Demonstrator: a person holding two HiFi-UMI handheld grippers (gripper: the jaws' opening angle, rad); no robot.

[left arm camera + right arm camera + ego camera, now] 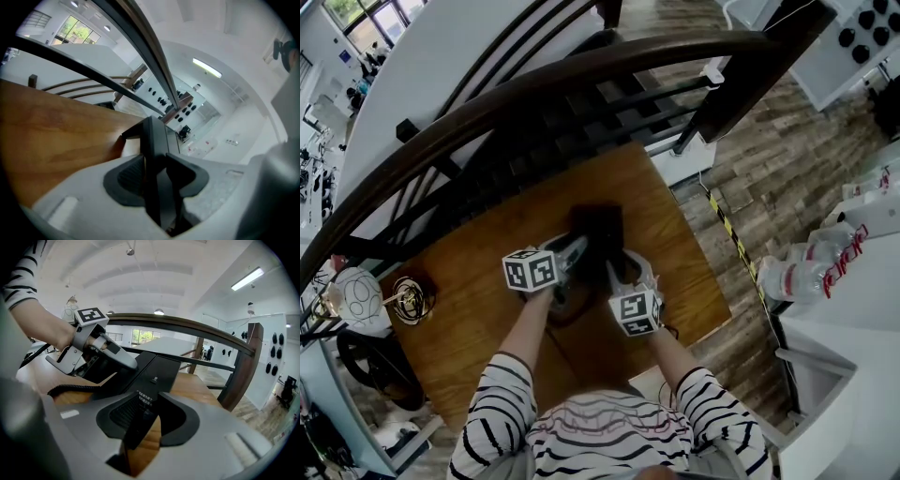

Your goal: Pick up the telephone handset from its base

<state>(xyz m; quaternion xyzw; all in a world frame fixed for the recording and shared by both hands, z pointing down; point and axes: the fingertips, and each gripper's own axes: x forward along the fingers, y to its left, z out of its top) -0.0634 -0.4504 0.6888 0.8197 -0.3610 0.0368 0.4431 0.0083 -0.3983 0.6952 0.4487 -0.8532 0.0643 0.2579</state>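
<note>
A black telephone [600,230] sits in the middle of a wooden table [478,272]. My left gripper [574,251] is at the phone's left side, and in the left gripper view it [157,176] is shut on the black handset [154,140], which stands edge-on between the pads. My right gripper [623,267] is at the phone's near right corner. In the right gripper view it [147,416] is shut on a corner of the black base [157,371]. That view also shows the left gripper [117,362] over the handset and the coiled cord [70,389] running off to the left.
A dark curved railing [581,75] runs close behind the table. A brass ornament [411,298] and a white globe [356,300] stand at the table's left edge. Plastic bottles [806,277] lie on a white surface to the right.
</note>
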